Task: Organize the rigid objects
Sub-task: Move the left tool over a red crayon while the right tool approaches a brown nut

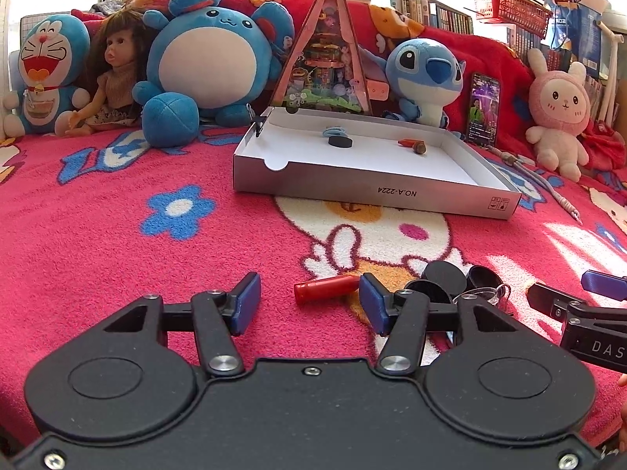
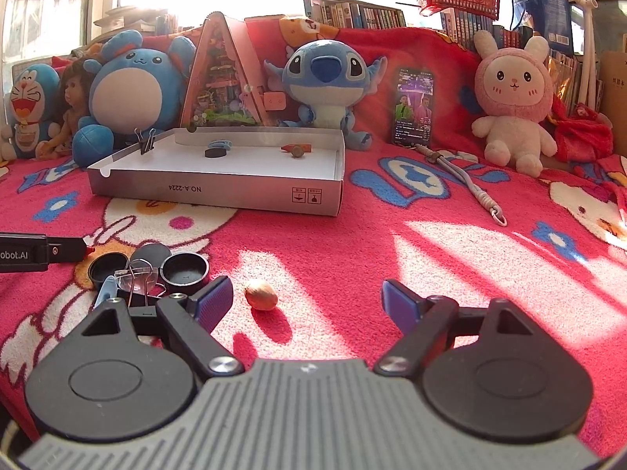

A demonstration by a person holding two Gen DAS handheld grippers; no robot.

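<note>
A bed spread with a red cartoon-print blanket (image 2: 352, 258) carries everything. Near the front lie a red cylinder (image 1: 327, 288), a cluster of black round caps (image 2: 172, 266) with a binder clip (image 2: 137, 278) among them, and, apart to the right, a small tan nut-like object (image 2: 261, 293). Farther back rests a shallow open white box (image 1: 376, 192) (a few small items lie inside it). Beside it runs a grey cord (image 2: 470, 180). Plush toys (image 2: 509, 105), a doll (image 1: 113, 86) and a propped phone (image 2: 413, 107) line the back edge.
</note>
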